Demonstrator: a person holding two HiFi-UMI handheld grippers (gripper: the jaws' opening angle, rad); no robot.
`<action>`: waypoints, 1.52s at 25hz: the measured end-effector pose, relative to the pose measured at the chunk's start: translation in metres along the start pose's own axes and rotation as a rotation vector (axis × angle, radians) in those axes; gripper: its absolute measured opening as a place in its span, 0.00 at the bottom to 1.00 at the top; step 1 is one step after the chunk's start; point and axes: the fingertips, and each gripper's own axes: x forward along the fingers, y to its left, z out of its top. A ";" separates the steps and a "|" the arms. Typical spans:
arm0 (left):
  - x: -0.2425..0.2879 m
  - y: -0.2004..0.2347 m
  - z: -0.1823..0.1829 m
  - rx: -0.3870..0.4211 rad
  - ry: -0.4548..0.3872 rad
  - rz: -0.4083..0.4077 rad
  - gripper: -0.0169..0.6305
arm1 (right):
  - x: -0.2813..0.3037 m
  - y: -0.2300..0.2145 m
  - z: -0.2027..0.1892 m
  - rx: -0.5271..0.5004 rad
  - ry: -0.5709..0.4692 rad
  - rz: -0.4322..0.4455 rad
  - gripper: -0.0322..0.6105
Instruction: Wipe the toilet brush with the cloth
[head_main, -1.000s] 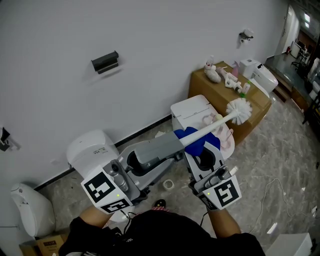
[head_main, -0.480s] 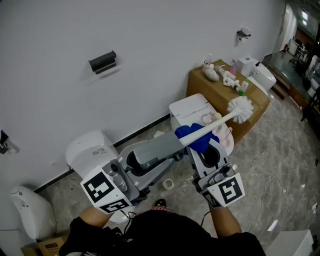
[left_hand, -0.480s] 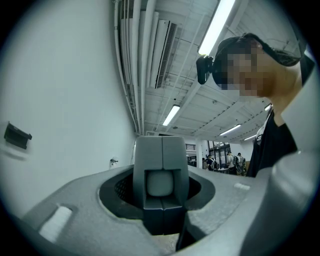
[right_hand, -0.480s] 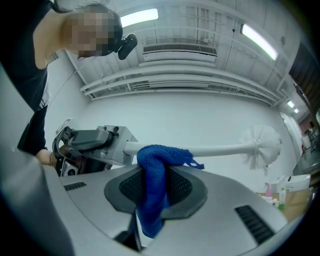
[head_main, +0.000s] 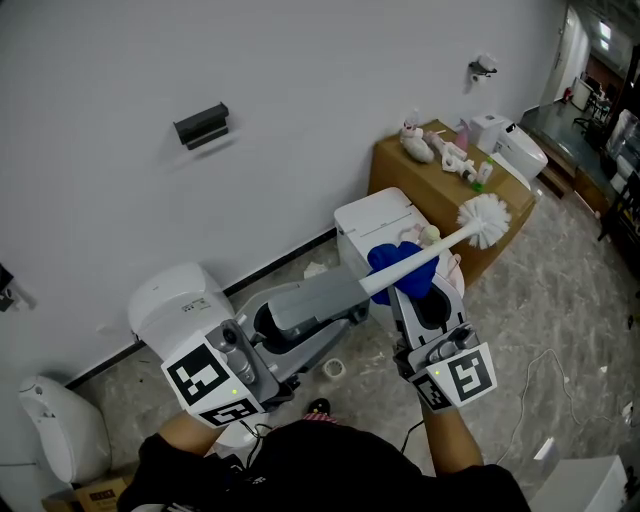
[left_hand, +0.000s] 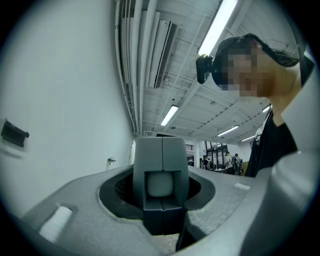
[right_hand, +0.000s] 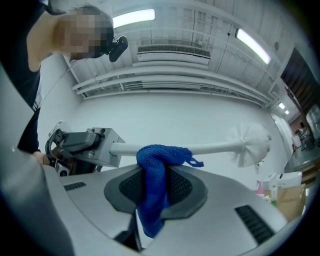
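Note:
The toilet brush has a long white handle (head_main: 425, 250) and a white bristle head (head_main: 483, 220), and it is held level in the air. My left gripper (head_main: 345, 287) is shut on the handle's near end; the handle's white butt (left_hand: 160, 183) shows between the grey fingers (left_hand: 146, 160). A blue cloth (head_main: 402, 270) is draped over the handle just past the left fingers. My right gripper (head_main: 415, 297) is shut on the cloth from below. In the right gripper view the cloth (right_hand: 156, 162) hangs down between the jaws, over the handle (right_hand: 210, 148), with the bristle head (right_hand: 250, 142) at the far right.
A white toilet (head_main: 175, 300) stands at the lower left under my left arm. A white cabinet (head_main: 375, 220) and a cardboard box (head_main: 445, 175) with bottles and small items stand by the wall. A black holder (head_main: 200, 123) is on the wall. A tape roll (head_main: 335, 368) lies on the floor.
My right gripper has slid the blue cloth a little to the right along the handle, toward the bristle head. The left gripper and the brush have stayed in place.

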 end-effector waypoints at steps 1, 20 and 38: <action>0.000 0.000 0.000 -0.001 0.000 -0.002 0.29 | -0.001 -0.001 0.001 0.004 0.000 -0.004 0.18; 0.005 -0.004 0.001 -0.016 0.002 -0.045 0.29 | -0.012 -0.041 0.011 -0.017 0.009 -0.101 0.18; 0.020 -0.024 -0.010 -0.050 0.012 -0.099 0.29 | -0.048 -0.075 0.022 -0.036 0.010 -0.199 0.18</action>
